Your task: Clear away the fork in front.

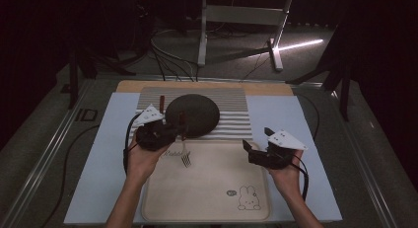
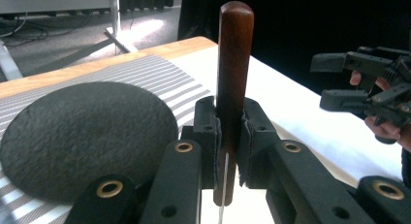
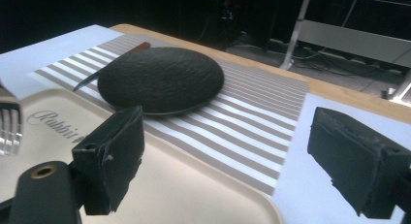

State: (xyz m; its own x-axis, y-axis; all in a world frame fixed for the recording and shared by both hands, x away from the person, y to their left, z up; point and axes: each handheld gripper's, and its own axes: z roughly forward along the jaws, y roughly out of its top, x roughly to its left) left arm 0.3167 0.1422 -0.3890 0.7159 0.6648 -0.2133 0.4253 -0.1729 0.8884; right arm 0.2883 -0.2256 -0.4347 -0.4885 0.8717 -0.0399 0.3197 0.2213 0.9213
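Over the cream tray (image 1: 207, 198), near edge of dark plate (image 1: 192, 114) — left tool (image 2: 228, 151) clenched on fork (image 1: 186, 158), wooden handle upright. Right tool (image 1: 256, 149) released, jaws apart — hovering at the tray's right rim, apart from plate.

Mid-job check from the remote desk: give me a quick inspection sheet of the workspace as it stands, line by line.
Surface: pale sheet over a wooden table, with a striped mat at the back.
Job's things: beige tray with a rabbit drawing; dark round plate on the mat; fork, wooden handle up, tines over the tray; a knife left of the plate.
Clutter: nothing seen.
Grippers: left gripper clamped on the fork's handle; right gripper open and holding nothing, above the tray's right edge.
Cables: one trails from each gripper; more lie on the floor behind the table.
Surroundings: dark room, white frame on the floor beyond.
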